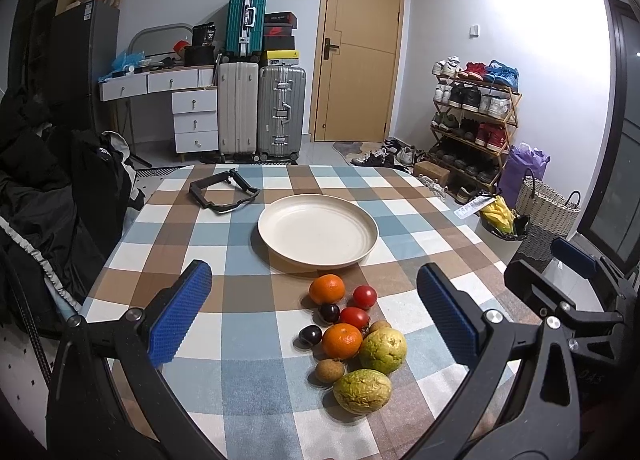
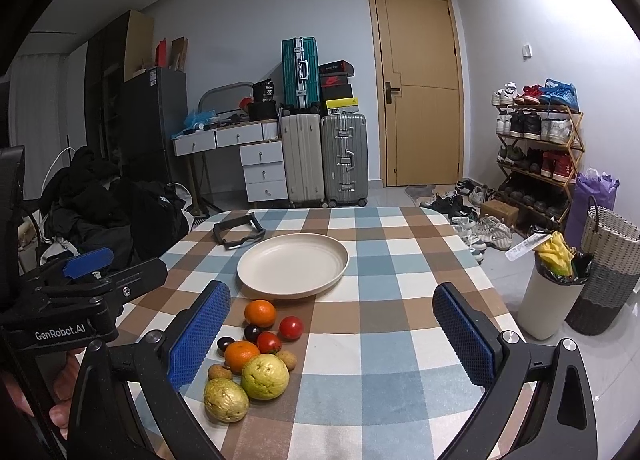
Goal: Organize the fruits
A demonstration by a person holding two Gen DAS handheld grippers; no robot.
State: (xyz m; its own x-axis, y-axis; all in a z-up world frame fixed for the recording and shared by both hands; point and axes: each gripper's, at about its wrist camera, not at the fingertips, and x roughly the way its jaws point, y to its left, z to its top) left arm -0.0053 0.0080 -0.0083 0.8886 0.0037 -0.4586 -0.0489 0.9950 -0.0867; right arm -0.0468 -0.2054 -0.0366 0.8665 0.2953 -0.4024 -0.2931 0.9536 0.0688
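Left gripper point(image 1: 314, 314) and right gripper point(image 2: 332, 334), blue-padded jaws spread wide, both empty. Mixed pile of fruits point(image 1: 352, 336) lies between the left jaws; round cream plate point(image 1: 318, 234) just beyond.

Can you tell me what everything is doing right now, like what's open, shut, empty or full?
Plate: empty, on the table.
Fruits: piled together on the cloth, none on the plate yet.
Left gripper: open, holding nothing.
Right gripper: open, holding nothing.
Door: shut.
Drawers: shut.
Suitcases: shut, standing upright.
Bin: full, yellow stuff poking out.
Shoe rack: full of shoes.
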